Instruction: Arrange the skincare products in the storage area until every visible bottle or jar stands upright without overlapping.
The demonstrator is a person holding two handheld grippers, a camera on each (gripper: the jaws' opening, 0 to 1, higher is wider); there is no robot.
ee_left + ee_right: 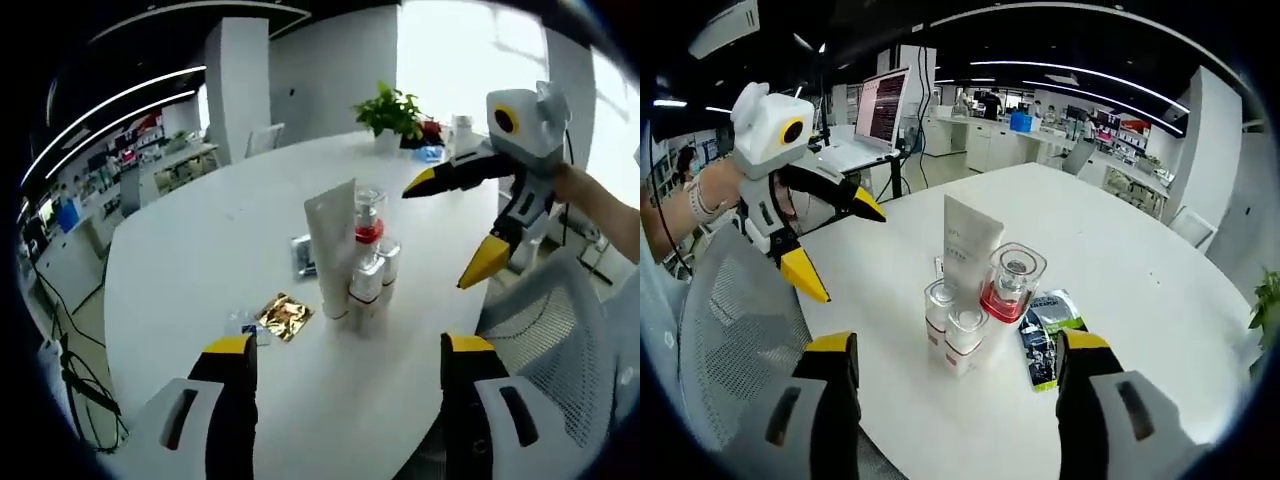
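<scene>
On the white round table [200,250] a tight cluster stands upright: a white tube [332,250], a clear bottle with a red band [369,215] and two small white bottles [365,285]. My left gripper [349,345] is open just short of the cluster. My right gripper [445,235] is open beside the cluster's right, off the table edge. From the other side I see the tube [970,250], the red-banded bottle [1012,280] and the small bottles [952,325] ahead of the open right gripper [958,348]. The left gripper [845,255] hangs open at the left.
A gold sachet [284,316] and a dark sachet [303,256] lie flat by the cluster; a dark green sachet [1045,335] lies to its right. A grey mesh chair [730,330] stands at the table edge. A plant [390,110] stands on the far side, and an open laptop [880,115] sits behind.
</scene>
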